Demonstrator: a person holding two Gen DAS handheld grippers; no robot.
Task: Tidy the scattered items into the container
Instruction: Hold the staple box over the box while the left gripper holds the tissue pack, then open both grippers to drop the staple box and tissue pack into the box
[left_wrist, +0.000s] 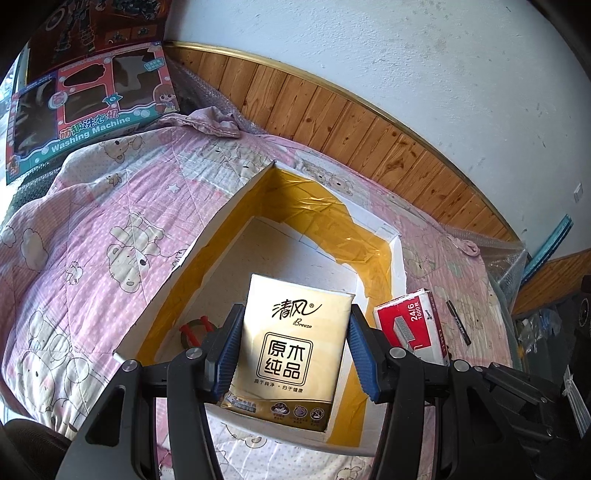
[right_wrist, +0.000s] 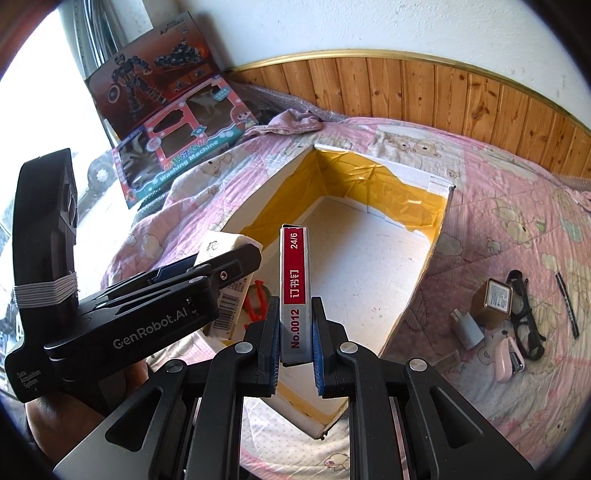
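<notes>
Right now both loads hang over the open cardboard box (right_wrist: 436, 236) on the pink quilt (left_wrist: 92, 221). Centre frame, the left gripper (left_wrist: 291, 354) pinches a tissue pack (left_wrist: 291, 347) flat-on; the right gripper (right_wrist: 295, 332) clamps a staple box (right_wrist: 294, 284), long axis pointing away. Dropping straight down looks enough. Lower right, glasses (right_wrist: 526, 317) and charger (right_wrist: 467, 326) wait, nearer the right one.

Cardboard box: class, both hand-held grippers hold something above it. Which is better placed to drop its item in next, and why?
Probably the left hand-held gripper: its tissue pack hangs low inside the cardboard box. The right hand-held gripper holds its staple box over the near edge.
</notes>
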